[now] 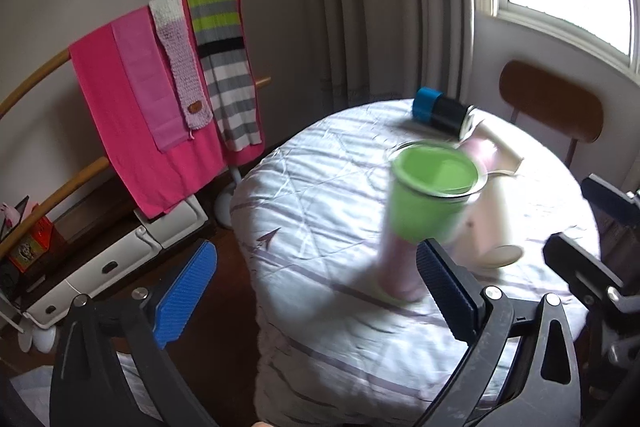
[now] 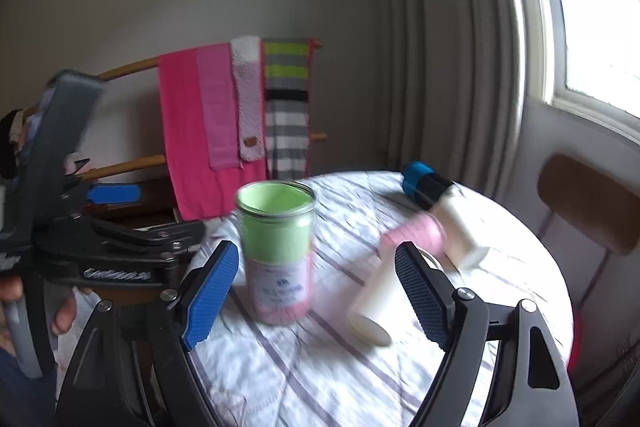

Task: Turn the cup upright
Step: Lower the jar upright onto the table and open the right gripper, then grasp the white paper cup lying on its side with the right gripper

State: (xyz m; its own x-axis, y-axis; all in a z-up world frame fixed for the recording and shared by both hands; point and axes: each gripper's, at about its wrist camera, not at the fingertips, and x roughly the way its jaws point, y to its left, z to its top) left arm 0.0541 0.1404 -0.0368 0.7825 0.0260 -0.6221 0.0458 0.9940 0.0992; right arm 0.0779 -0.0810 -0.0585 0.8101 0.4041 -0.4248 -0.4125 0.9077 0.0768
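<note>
A tall cup with a green upper part and pink lower part (image 1: pixel 424 211) stands upright on the cloth-covered round table (image 1: pixel 320 195), its open mouth up. In the right wrist view the cup (image 2: pixel 278 251) stands just ahead of my fingers. My left gripper (image 1: pixel 316 295) is open and empty, with the cup just beyond its right finger. My right gripper (image 2: pixel 316 291) is open and empty, pulled back from the cup. The left gripper also shows at the left of the right wrist view (image 2: pixel 116 223).
A white-and-pink cup (image 2: pixel 384 299) lies on its side on the table, with another white one (image 2: pixel 464 231) behind it. A black-and-blue cylinder (image 1: pixel 438 111) lies at the far edge. A wooden chair (image 1: pixel 552 107) stands behind the table. A rack of towels (image 1: pixel 160 87) stands left.
</note>
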